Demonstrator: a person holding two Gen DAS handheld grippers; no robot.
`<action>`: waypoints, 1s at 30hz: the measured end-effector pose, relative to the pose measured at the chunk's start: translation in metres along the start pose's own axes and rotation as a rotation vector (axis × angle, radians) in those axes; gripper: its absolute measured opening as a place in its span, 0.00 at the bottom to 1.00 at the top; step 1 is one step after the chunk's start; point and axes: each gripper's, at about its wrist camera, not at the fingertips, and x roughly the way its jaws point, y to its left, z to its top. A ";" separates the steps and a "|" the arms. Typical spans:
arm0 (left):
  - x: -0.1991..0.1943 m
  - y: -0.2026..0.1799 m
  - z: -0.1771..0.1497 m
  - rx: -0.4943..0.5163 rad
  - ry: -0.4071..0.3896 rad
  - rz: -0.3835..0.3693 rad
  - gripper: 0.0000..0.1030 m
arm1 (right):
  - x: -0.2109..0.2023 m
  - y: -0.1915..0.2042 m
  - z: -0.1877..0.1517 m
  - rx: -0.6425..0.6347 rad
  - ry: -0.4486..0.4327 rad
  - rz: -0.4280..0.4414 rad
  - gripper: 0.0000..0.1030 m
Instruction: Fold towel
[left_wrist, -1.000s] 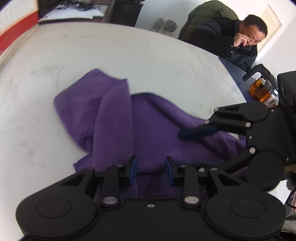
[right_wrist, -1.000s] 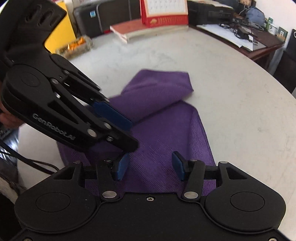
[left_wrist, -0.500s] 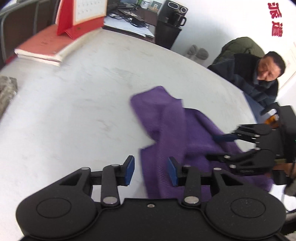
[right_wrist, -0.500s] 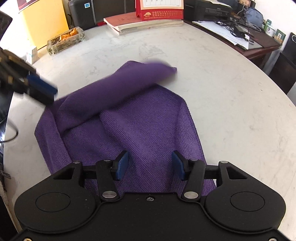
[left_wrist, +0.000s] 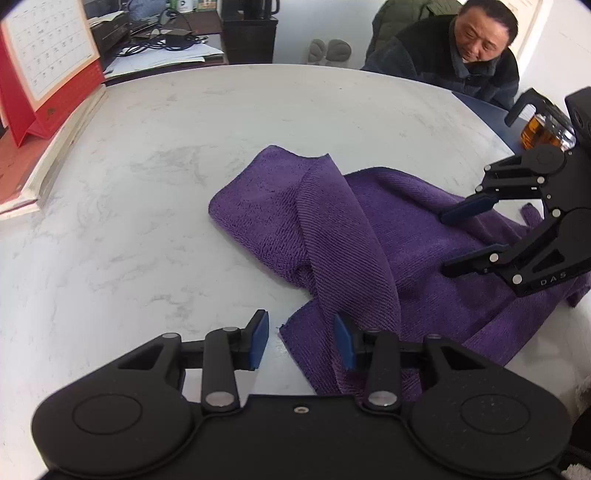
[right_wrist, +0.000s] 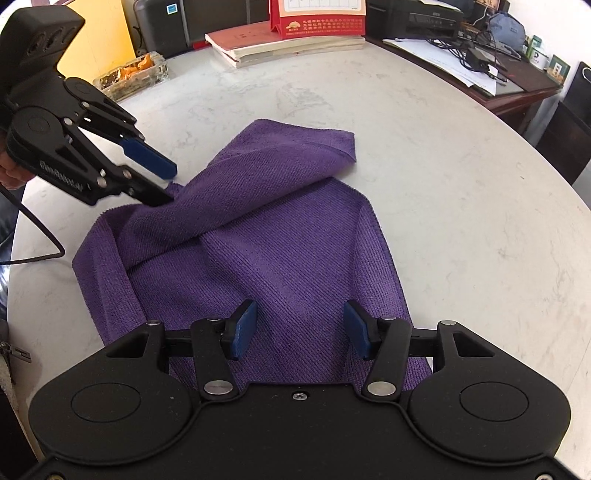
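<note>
**Kid:** On the white table (right_wrist: 461, 184), what do you see, going from left to right?

**Helper:** At nine o'clock in the right camera is the left gripper (right_wrist: 162, 186). Its blue pads are apart and hold nothing. It hangs at the towel's left edge, but I cannot tell if the lower tip touches the cloth. In the middle lies the purple towel (right_wrist: 288, 236). At six o'clock is the right gripper (right_wrist: 300, 329). Its pads are apart too, with the towel under them and nothing pinched.

**Kid:** Is the towel folded yet?

**Helper:** Only a bit, I think. One flap lies slanted over the top, from nine o'clock up to the corner at one o'clock. It is lumpy and the edges do not line up. The flap wants flattening, and more folding is left.

**Kid:** What else is there?

**Helper:** A red calendar (left_wrist: 44, 66) on some books (left_wrist: 55, 155) at ten o'clock in the left camera, and a person (left_wrist: 461, 55) sitting at one o'clock.

**Kid:** What changed from a second ago?

**Helper:** The left gripper was right over the towel, close to the right one. Now it has let go and slid out to the side. The flap has dropped flat. The right gripper has not moved.
</note>
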 end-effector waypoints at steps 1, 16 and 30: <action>0.001 -0.001 0.001 0.010 0.004 -0.002 0.36 | 0.000 0.000 0.000 0.000 0.000 0.000 0.50; -0.011 0.000 -0.007 -0.006 0.032 -0.008 0.02 | 0.001 0.001 0.000 0.002 -0.003 -0.004 0.51; -0.049 0.020 -0.046 -0.184 -0.067 0.073 0.05 | 0.002 0.002 0.001 -0.007 -0.005 -0.006 0.51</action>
